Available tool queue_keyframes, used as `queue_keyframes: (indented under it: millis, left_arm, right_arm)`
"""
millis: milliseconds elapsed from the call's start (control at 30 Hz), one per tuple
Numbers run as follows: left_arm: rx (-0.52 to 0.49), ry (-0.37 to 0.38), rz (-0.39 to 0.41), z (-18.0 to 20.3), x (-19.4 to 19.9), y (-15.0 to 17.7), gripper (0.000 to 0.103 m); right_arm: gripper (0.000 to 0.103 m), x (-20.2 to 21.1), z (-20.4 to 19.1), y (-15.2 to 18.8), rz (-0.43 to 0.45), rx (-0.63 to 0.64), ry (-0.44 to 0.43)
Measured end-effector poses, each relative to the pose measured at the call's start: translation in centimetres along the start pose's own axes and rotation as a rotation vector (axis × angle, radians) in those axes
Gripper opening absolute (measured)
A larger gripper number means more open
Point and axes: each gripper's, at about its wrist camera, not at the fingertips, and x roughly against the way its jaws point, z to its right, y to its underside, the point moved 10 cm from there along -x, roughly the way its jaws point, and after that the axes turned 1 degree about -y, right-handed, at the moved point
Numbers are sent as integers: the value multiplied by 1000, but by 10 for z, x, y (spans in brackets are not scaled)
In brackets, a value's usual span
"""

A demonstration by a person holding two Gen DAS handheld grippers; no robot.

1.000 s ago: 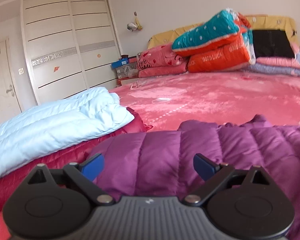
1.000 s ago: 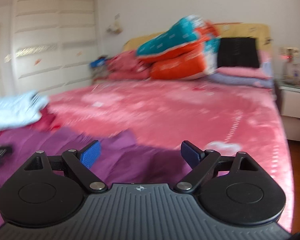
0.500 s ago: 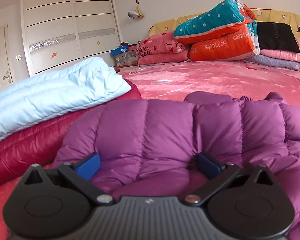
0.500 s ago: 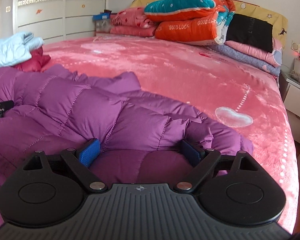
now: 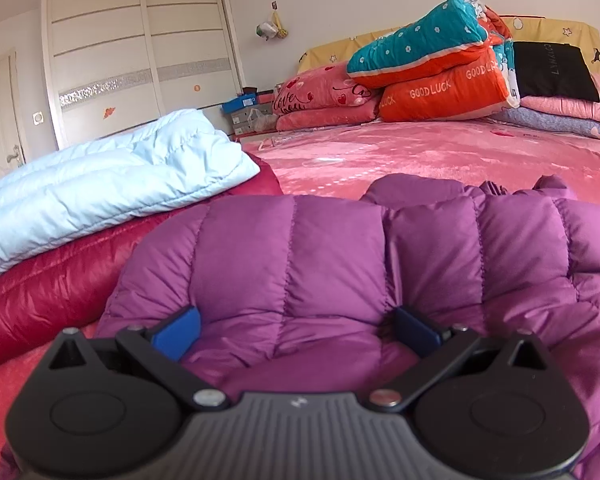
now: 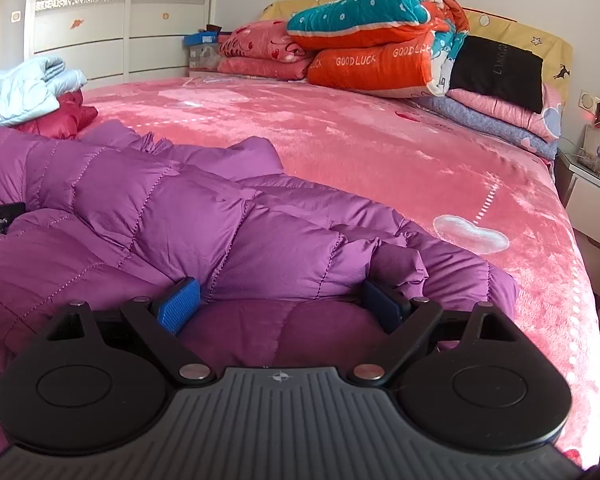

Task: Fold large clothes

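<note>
Two grippers sit at the near edge of the purple down jacket (image 5: 300, 264), which lies spread across the near part of the pink bed (image 5: 440, 152), with a folded pale blue jacket (image 5: 100, 192) stacked on a dark red one (image 5: 60, 280) just to its left. The left gripper (image 5: 296, 330) has its jaws spread wide, having just opened the last bit, and a puffy quilted bulge of the jacket fills the gap; the blue pads (image 5: 178, 332) flank the fabric without visibly squeezing it. The right gripper (image 6: 280, 304) is likewise spread, with a thick fold of the jacket between its pads (image 6: 180, 306) and no sign of a pinch. The step in hand looks like taking hold of the near hem at two points to fold it toward the far side. To do it well, each gripper should probably push in until both layers of the padded edge sit deep between the pads, then close firmly, since slick, springy down fabric is likely to slip out of a shallow pinch. Lifting both hands together and level should keep the fold line straight, and the carry should stay clear of the stacked jackets on the left.
</note>
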Motion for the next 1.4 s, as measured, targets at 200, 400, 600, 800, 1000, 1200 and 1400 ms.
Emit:
queue_keyframes:
  millis: [200, 400, 600, 800, 1000, 1200, 1400]
  left_arm:
    - [15, 8, -47, -6, 8, -1, 103]
    - [10, 14, -95, -19, 52, 0, 103]
    - [-10, 95, -96, -30, 123, 3, 103]
    - [40, 117, -95, -54, 187, 7, 103]
    - [104, 123, -89, -85, 243, 21, 103]
    - [104, 116, -102, -117, 291, 46, 103]
    - [138, 124, -138, -146, 327, 72, 103]
  right_arm:
    - [103, 8, 5, 0, 22, -55, -42]
    - [103, 40, 21, -2, 10, -179, -119]
    - [103, 81, 38, 5, -12, -283, -128]
    - [103, 127, 34, 23, -30, -289, -150]
    - [103, 175, 29, 42, -39, -259, -141]
    - [103, 214, 23, 59, -68, -246, -159]
    - [103, 250, 22, 68, -88, -229, -200]
